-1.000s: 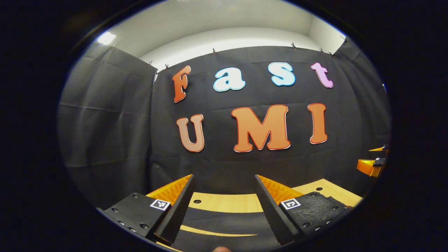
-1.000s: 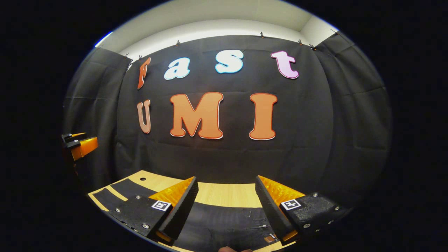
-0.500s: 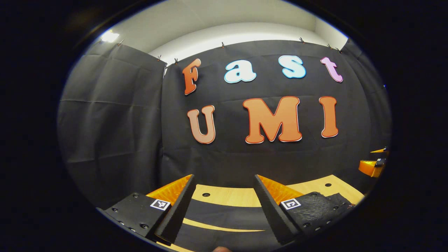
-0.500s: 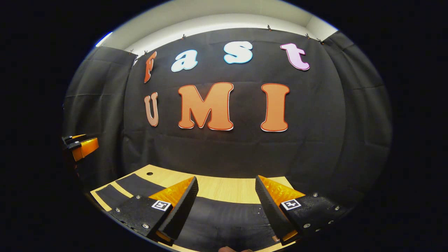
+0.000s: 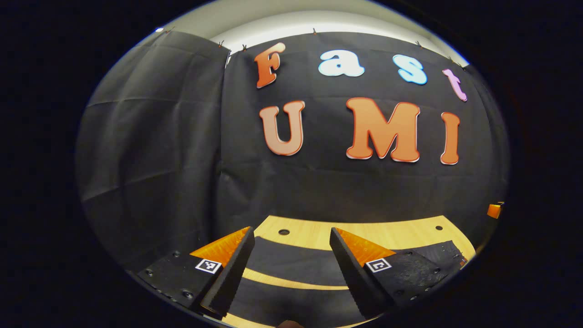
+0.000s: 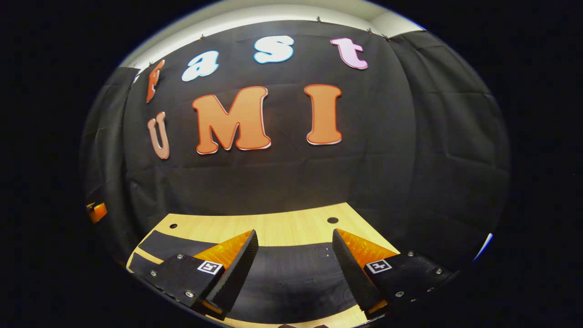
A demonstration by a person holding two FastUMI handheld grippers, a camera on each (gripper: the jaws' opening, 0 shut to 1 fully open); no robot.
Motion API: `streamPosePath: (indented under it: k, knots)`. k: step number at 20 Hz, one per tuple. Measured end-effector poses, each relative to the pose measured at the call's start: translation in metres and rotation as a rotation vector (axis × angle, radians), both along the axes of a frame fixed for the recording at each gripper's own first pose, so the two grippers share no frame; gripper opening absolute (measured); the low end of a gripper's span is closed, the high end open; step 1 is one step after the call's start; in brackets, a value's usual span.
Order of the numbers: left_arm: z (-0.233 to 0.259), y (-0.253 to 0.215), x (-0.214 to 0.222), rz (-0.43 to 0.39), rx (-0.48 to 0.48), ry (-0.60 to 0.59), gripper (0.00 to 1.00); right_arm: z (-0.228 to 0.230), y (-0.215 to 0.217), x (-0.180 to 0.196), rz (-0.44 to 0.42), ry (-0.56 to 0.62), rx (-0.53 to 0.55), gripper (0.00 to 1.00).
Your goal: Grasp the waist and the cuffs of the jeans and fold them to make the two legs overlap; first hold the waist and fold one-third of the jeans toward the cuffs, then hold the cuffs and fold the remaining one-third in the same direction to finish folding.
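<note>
Black jeans (image 5: 291,263) lie flat on the wooden table (image 5: 391,231), the two legs side by side with a thin strip of wood between them. My left gripper (image 5: 291,230) hovers over the legs, open, with nothing between its fingers. In the right gripper view the wider part of the jeans (image 6: 291,273) spreads beneath my right gripper (image 6: 295,232), which is open and holds nothing. One leg (image 6: 157,239) runs off to the left. The right gripper's orange finger (image 5: 494,210) peeks in at the far right of the left gripper view. The left gripper (image 6: 96,212) sits at the far left of the right gripper view.
Black cloth walls close the booth behind the table and on both sides. The table top (image 6: 273,223) has small round holes (image 6: 333,220) near its back edge. A bare band of wood runs between the jeans and the back wall.
Both views have dipped downward: the wall has slid up and more of the table and jeans shows. Each other gripper has dropped lower and nearer its view's edge. Both stay open.
</note>
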State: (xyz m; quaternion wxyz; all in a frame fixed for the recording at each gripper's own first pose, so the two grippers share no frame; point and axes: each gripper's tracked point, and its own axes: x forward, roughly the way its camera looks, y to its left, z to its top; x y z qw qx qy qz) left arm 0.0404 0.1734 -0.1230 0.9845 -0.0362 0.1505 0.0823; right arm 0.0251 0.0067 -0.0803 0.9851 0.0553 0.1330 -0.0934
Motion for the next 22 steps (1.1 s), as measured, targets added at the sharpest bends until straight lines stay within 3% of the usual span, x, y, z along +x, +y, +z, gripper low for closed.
streamPosePath:
  k: [6,10,16,22]
  knots:
    - [-0.093,0.075,0.003,0.027,-0.108,0.249,1.00,-0.061,-0.047,-0.022,-0.257,0.181,0.149,0.98]
    - [-0.142,0.102,-0.006,0.039,-0.153,0.395,0.98,-0.100,-0.068,-0.043,-0.368,0.258,0.259,0.98]
    - [-0.191,0.108,-0.024,0.123,-0.234,0.556,0.98,-0.162,-0.098,-0.044,-0.421,0.409,0.367,0.99]
    - [-0.219,0.118,-0.037,0.225,-0.306,0.671,0.99,-0.204,-0.119,-0.038,-0.450,0.482,0.466,0.98]
